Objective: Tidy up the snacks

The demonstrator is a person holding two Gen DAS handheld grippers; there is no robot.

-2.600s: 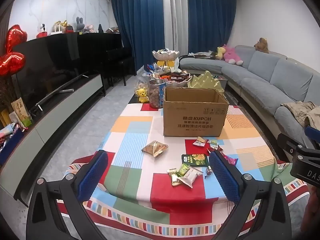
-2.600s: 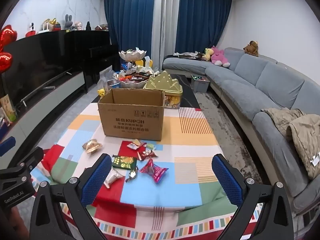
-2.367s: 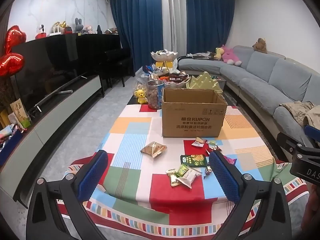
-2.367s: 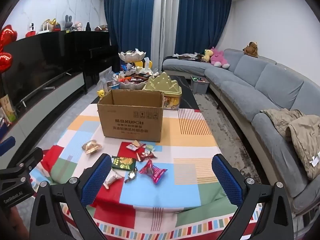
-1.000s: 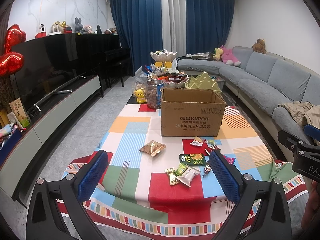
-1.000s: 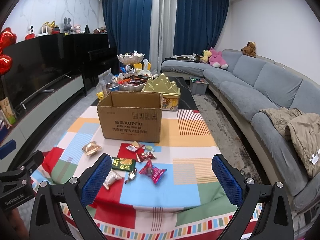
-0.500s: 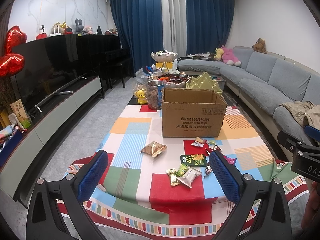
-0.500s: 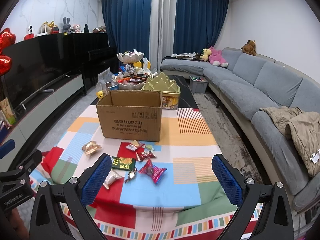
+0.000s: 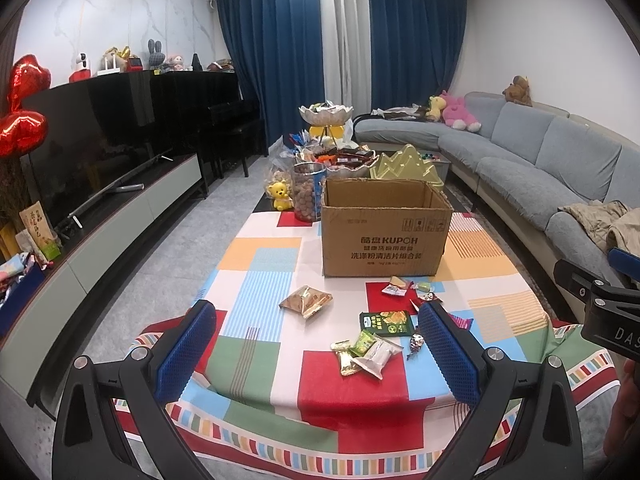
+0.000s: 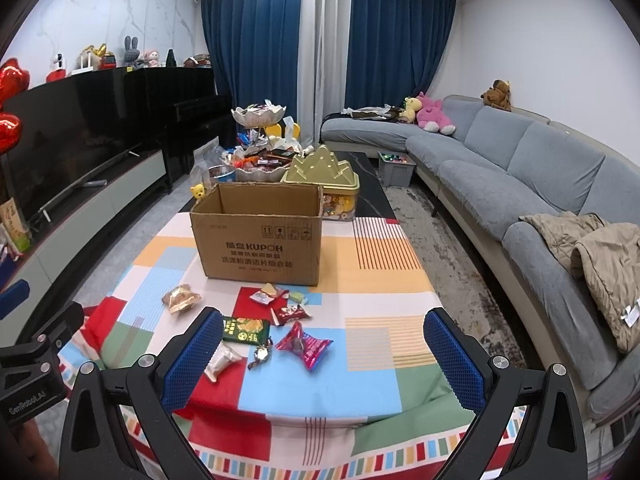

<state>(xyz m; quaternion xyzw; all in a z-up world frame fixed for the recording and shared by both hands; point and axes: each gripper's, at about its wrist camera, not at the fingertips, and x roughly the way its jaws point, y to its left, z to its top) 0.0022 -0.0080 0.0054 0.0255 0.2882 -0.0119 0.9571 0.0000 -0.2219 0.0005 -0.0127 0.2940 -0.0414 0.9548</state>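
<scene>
My left gripper [image 9: 318, 338]: I hold it above the near edge of the table, its blue pads wide apart, with nothing between them.
My right gripper [image 10: 323, 350]: also over the near edge, its fingers spread wide and empty. In the left wrist view its body shows at the far right.
Table [image 9: 260, 280]: covered with a cloth of coloured blocks and stripes; all the loose snacks lie on its near half.
Cardboard box [image 9: 386, 236]: it stands open at the top in the middle of the table, beyond the snacks. Its inside is not visible to me.
Tan snack bag [image 9: 306, 301]: lies alone, left of the other snacks and near the box's left corner.
Dark green packet [image 9: 386, 323]: flat on the cloth, near the centre of the snack group.
Small wrappers [image 9: 366, 353]: a gold one, a green one and a white one lie touching in a little heap, nearest to my left gripper.
Pink packet [image 10: 304, 345]: lies to the right of the dark green packet, a little nearer to me.
Small candies [image 10: 276, 294]: several lie just in front of the box; I cannot tell exactly how many.
Gold tin [image 10: 322, 178]: stands behind the box on the right.
Sofa [image 10: 520, 176]: grey, runs along the right side of the room.
</scene>
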